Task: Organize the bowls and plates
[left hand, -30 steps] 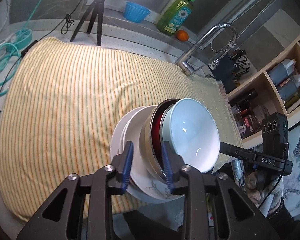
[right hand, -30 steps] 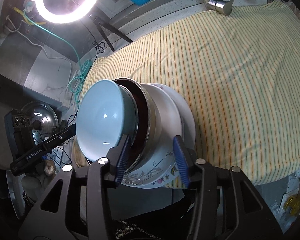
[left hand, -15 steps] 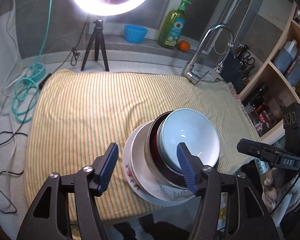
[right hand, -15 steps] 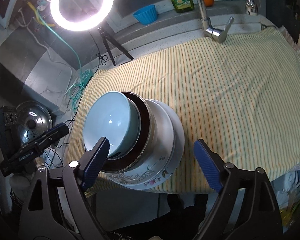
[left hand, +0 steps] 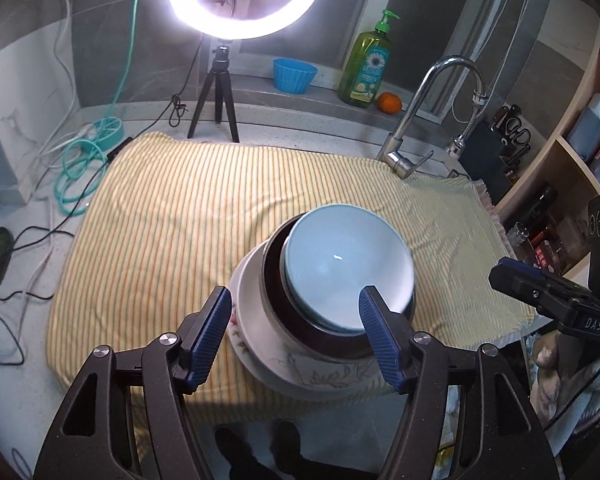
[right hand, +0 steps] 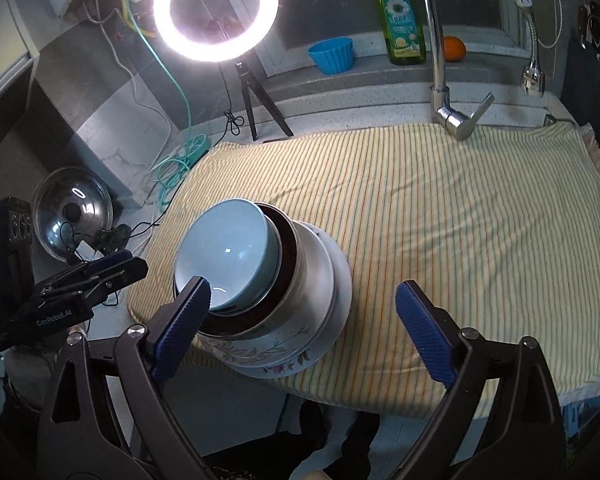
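A stack of dishes sits at the near edge of the striped cloth. A pale blue bowl (left hand: 346,268) (right hand: 228,252) rests on top, inside a dark red bowl with a metal rim (left hand: 276,280) (right hand: 288,252). Below are a white bowl and floral plates (left hand: 260,348) (right hand: 284,352). My left gripper (left hand: 298,334) is open and empty, drawn back above the near side of the stack. My right gripper (right hand: 304,320) is open and empty, also held back from the stack. Neither touches a dish.
The yellow striped cloth (left hand: 172,208) (right hand: 460,216) covers the counter. A faucet (left hand: 416,120) (right hand: 440,60), a ring light on a tripod (left hand: 220,92) (right hand: 252,92), a blue cup (left hand: 294,74), soap bottle (left hand: 366,64) and orange (left hand: 389,102) stand behind. Shelves (left hand: 572,160) stand right; a pot lid (right hand: 72,216) lies left.
Both grippers were closed on the rims of the stack a second ago. They have opened, let go and pulled back and up. The stack now rests on the cloth.
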A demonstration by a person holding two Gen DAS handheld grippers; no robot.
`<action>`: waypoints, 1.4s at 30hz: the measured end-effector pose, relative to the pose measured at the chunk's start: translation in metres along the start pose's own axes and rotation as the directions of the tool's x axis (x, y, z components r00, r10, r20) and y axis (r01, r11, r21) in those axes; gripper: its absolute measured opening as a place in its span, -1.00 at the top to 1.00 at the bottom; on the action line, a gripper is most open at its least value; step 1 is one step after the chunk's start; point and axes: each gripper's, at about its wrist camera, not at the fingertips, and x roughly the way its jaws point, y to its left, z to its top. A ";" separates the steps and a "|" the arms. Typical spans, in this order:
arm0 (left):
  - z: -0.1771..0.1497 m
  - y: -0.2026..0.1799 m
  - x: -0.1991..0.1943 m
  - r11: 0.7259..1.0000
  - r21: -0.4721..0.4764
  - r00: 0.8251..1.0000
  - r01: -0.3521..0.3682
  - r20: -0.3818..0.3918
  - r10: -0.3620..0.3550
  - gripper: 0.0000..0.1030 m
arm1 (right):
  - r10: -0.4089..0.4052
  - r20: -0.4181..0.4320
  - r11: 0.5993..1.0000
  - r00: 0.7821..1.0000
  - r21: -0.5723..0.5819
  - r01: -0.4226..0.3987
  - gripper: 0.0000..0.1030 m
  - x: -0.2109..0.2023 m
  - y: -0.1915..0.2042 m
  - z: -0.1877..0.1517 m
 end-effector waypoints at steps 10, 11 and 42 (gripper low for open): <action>-0.020 -0.008 -0.013 1.000 -0.007 0.999 -0.027 0.026 0.027 -0.28 | 0.011 0.030 1.000 0.999 -0.025 -0.011 -0.90 -0.013 0.002 -0.014; -0.020 -0.008 -0.014 0.999 -0.007 0.999 -0.032 0.026 0.032 -0.28 | 0.013 0.029 1.000 0.999 -0.026 -0.012 -0.90 -0.014 0.002 -0.015; -0.027 -0.017 -0.028 0.997 -0.025 0.995 -0.075 0.057 0.077 -0.28 | 0.027 0.034 1.000 0.999 -0.009 -0.027 -0.91 -0.023 -0.003 -0.026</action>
